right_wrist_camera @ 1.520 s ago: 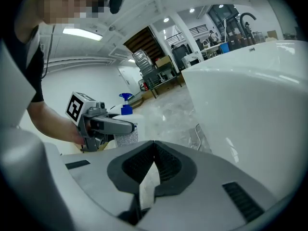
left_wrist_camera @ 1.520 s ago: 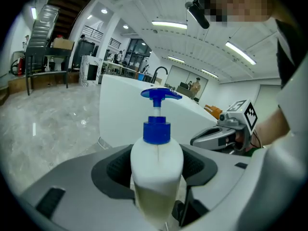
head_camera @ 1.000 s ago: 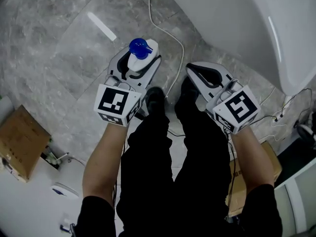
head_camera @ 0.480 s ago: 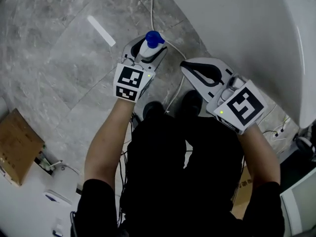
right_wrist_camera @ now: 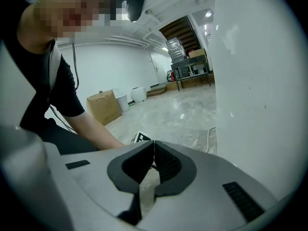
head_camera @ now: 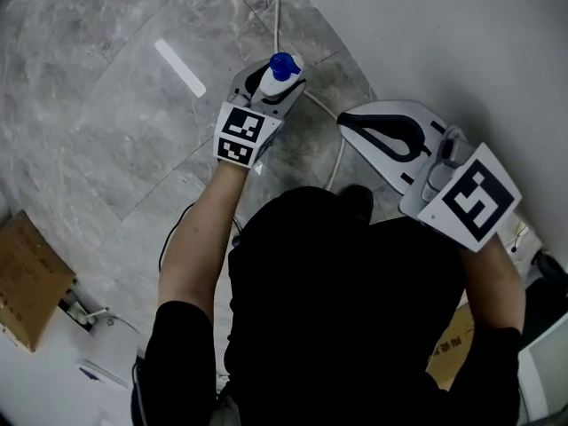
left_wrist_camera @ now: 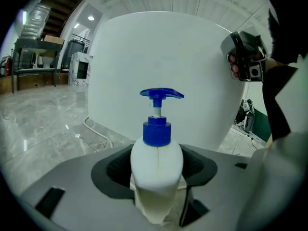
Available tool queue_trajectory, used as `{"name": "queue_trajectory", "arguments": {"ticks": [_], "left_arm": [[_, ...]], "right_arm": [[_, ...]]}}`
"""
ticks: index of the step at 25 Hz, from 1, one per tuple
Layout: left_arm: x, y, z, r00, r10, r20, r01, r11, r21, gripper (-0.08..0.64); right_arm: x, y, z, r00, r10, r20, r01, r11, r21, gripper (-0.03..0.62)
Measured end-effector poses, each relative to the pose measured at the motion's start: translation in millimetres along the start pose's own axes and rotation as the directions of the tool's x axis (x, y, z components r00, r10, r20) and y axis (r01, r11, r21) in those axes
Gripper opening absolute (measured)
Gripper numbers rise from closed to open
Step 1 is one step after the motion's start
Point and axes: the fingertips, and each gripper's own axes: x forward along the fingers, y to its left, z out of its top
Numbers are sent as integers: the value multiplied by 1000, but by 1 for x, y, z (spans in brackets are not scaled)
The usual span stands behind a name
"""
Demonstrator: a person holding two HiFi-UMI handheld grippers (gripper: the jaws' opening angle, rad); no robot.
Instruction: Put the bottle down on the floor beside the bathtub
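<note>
The left tool (head_camera: 277, 85) is clamped on the white pump bottle (left_wrist_camera: 157, 160) with the blue top, holding it upright over the grey floor (head_camera: 115, 122) right by the white bathtub (left_wrist_camera: 192, 66). Can't tell if its base touches down. The right tool (right_wrist_camera: 154, 154) is closed on nothing, close to the tub wall too.
</note>
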Motion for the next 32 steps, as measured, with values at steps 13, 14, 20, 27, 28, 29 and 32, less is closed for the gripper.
{"name": "queue_trajectory", "arguments": {"ticks": [13, 14, 20, 27, 28, 29, 32], "left_arm": [[-1, -3, -47, 1000, 14, -4, -14, 999, 46, 282], [-3, -6, -52, 1000, 6, -17, -5, 999, 53, 290], [-8, -17, -53, 999, -28, -30, 30, 997, 69, 335], [-15, -29, -38, 998, -53, -46, 57, 995, 82, 374], [-15, -30, -35, 998, -56, -42, 59, 995, 83, 374], [-17, -32, -33, 998, -58, -39, 62, 994, 86, 374], [-23, -33, -31, 997, -50, -56, 55, 994, 97, 374]], "right_arm": [[-11, 1, -5, 1000, -15, -16, 15, 1000, -24, 29], [-11, 0, -5, 1000, -17, -13, 17, 1000, -21, 29], [-11, -2, -6, 1000, -10, 2, 10, 1000, -2, 29], [-4, 1, 0, 999, 21, 30, -21, 1000, 19, 29], [-3, 1, 0, 999, 26, 32, -26, 1000, 15, 29], [-2, 2, 0, 999, 30, 33, -30, 999, 12, 29], [-1, 8, 3, 995, 66, 68, -70, 996, 52, 29]]}}
